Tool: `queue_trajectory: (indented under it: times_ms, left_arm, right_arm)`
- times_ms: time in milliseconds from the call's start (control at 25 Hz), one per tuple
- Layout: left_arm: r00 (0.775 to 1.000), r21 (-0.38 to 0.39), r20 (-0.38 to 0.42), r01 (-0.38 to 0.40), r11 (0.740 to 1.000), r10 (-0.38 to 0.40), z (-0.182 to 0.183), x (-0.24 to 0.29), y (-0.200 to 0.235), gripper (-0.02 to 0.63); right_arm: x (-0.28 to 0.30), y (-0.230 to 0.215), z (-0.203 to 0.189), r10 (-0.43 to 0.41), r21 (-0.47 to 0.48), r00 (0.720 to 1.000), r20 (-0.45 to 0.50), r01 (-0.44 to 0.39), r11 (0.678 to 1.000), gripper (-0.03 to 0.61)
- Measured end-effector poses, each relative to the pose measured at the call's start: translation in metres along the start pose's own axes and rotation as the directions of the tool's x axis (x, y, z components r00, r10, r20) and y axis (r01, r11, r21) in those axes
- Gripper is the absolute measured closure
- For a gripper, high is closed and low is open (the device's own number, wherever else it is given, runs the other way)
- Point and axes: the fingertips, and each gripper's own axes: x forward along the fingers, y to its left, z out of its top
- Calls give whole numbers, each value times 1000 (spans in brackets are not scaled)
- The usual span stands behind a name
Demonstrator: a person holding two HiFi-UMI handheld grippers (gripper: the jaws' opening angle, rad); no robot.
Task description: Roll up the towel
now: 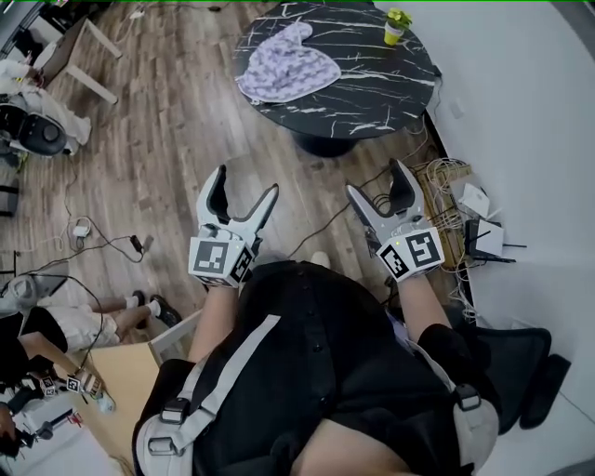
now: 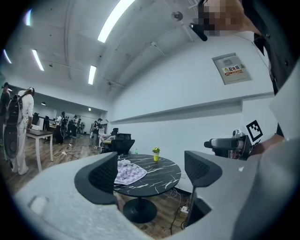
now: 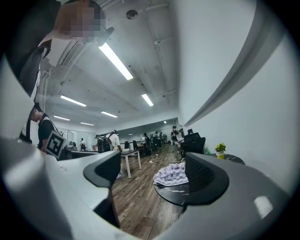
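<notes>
Ahead, toward twelve o'clock in the head view: pale lilac towel (image 1: 284, 65), unrolled and loosely rumpled, lying on the nine o'clock side of a round black marbled table (image 1: 372, 93). At the table's two o'clock edge, a small potted plant (image 1: 396, 26) in a yellow cup, well apart from the towel. Nearer, at the table's six o'clock, held side by side over the wood floor (image 1: 158, 139): left gripper (image 1: 245, 186) at seven o'clock of the table, right gripper (image 1: 377, 181) at five o'clock. Jaws of both spread wide, with nothing between the pads and nothing touched. Seen through each gap in the gripper views, only the distant table and towel. Both well short of the table. At three o'clock of the right gripper, a tangle of cables (image 1: 446, 200) against the white wall.
</notes>
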Motion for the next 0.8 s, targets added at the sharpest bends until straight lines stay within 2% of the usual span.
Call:
queue_trajectory:
  times_ms: [160,320,560,680,800]
  left_arm:
    - [999,3,-36,13,1000,-13,-9,12,-7,169]
    - [999,16,-43,16,1000,-15,-11,26,4,170]
    - [997,19,-39,63,998,-62,-17,72,47,170]
    - [995,16,-30,95,995,-94,-10,99,76,170]
    - [992,38,-18,124,992,-123,-1,128,104,170]
  right_arm:
    - [-3,-23,-5,-27,38,1000,5,26,999,172]
    - [15,-37,-12,-45,69,999,-4,45,997,173]
    - [61,-56,-11,-111,47,994,-25,112,993,178]
    - [91,-66,-3,-156,53,988,-20,156,986,183]
    - [131,-73,4,-167,24,986,-18,167,986,187]
